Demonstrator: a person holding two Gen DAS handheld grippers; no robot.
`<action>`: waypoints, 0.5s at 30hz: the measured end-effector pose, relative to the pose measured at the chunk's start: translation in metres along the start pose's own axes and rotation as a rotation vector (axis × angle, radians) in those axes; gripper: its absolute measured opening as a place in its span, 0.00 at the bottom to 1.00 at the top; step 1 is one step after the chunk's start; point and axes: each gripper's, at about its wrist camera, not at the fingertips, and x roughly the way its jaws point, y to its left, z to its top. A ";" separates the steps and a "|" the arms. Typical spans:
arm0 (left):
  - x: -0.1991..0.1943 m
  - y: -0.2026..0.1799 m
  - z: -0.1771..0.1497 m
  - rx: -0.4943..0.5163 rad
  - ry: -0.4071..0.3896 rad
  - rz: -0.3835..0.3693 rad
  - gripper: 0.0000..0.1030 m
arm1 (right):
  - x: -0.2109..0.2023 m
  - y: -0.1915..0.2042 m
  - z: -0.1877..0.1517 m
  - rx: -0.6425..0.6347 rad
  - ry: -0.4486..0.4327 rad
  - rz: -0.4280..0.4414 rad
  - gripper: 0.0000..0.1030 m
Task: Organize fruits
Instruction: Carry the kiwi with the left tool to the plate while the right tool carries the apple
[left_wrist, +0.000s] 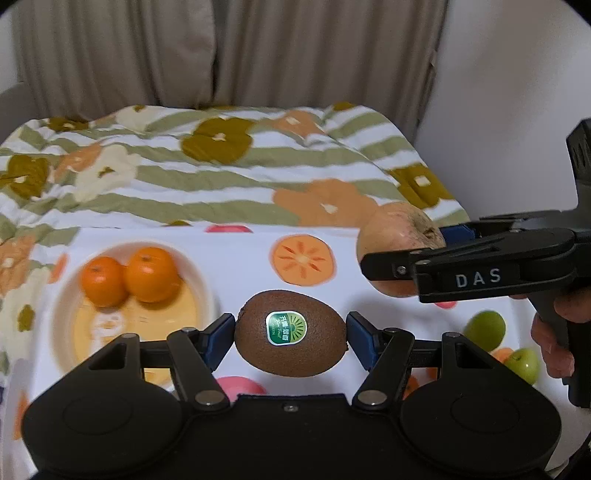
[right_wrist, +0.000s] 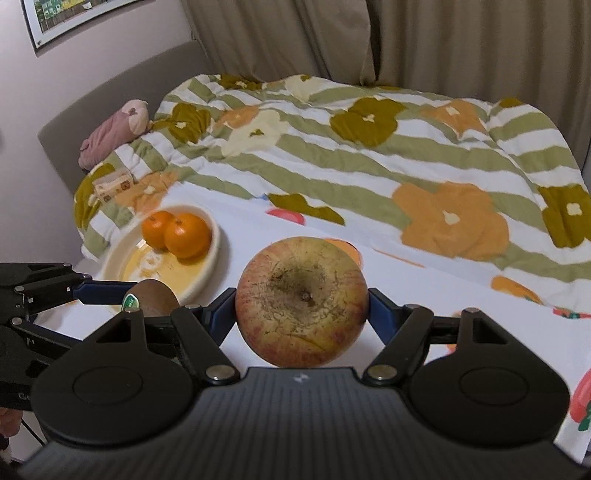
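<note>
Behind everything lies the bed under a striped, flowered quilt, with beige curtains hanging past its far edge. Nearer me is the tabletop, covered in a white cloth printed with fruit slices. Toward its left edge sits a cream bowl, and inside it, against the far wall, two oranges rest touching each other. Near the right edge of the tabletop I see small green fruits, though I cannot tell whether they are real or only printed on the cloth. My right jaws pinch an apple, its stem end facing the camera and the blue pads pressed against its two sides; the apple hangs clear of the cloth, above the middle of the tabletop. A hand grips that tool's handle at the right of my left view. My left jaws pinch a kiwi, smaller than the apple, held by its two ends with its green sticker turned up. It floats above the cloth just right of the bowl, and to the apple's left.
</note>
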 end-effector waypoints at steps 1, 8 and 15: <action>-0.006 0.006 0.001 -0.007 -0.008 0.007 0.68 | -0.001 0.007 0.004 -0.003 -0.003 0.004 0.86; -0.036 0.053 0.005 -0.046 -0.042 0.048 0.68 | 0.001 0.055 0.021 -0.011 -0.013 0.022 0.86; -0.046 0.103 0.004 -0.041 -0.050 0.088 0.68 | 0.021 0.102 0.028 0.014 0.007 0.014 0.86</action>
